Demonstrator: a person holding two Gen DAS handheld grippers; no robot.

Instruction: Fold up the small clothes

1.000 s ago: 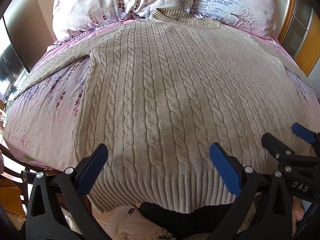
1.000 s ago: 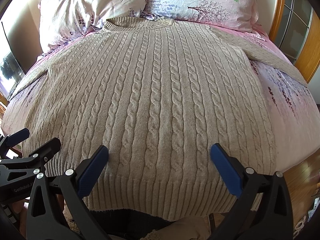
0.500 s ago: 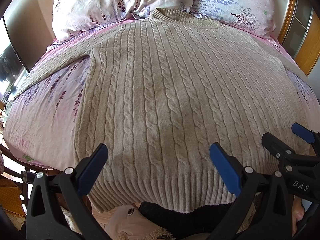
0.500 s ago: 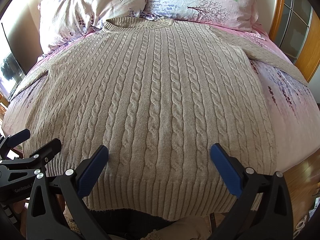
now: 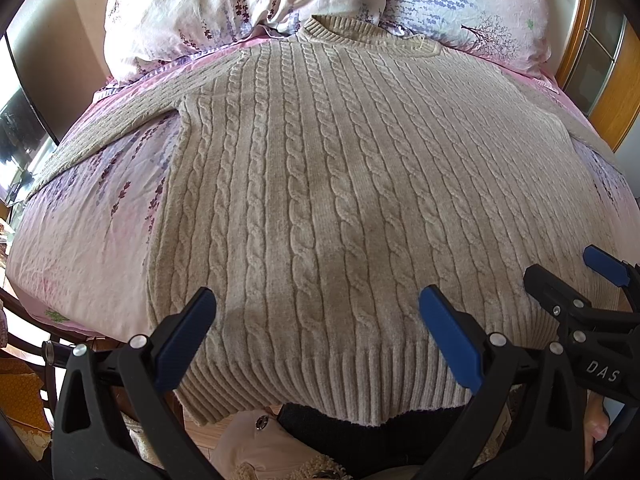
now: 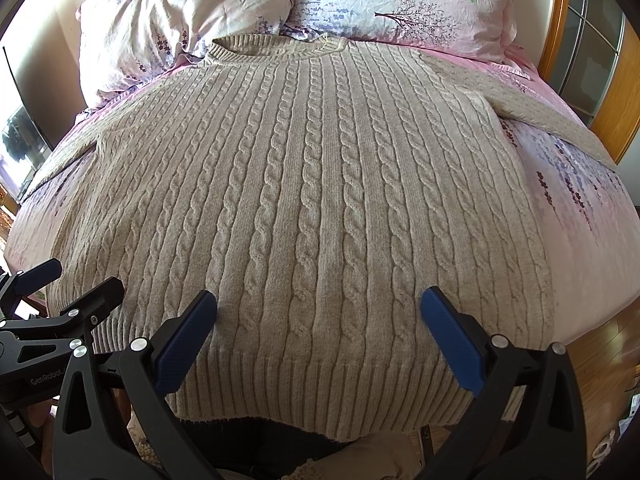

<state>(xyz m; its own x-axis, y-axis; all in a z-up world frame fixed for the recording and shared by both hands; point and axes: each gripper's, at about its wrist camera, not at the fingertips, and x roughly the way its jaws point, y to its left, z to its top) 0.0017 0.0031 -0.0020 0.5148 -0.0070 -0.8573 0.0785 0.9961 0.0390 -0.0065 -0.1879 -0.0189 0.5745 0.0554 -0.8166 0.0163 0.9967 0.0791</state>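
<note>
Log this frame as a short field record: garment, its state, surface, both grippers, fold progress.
garment: beige cable-knit sweater
state: spread flat, front up, collar toward the pillows, both sleeves stretched out to the sides
surface: bed with pink floral sheet
left gripper: open, above the ribbed hem, holding nothing
right gripper: open, above the hem, holding nothing
fold progress: none visible, no part folded over
</note>
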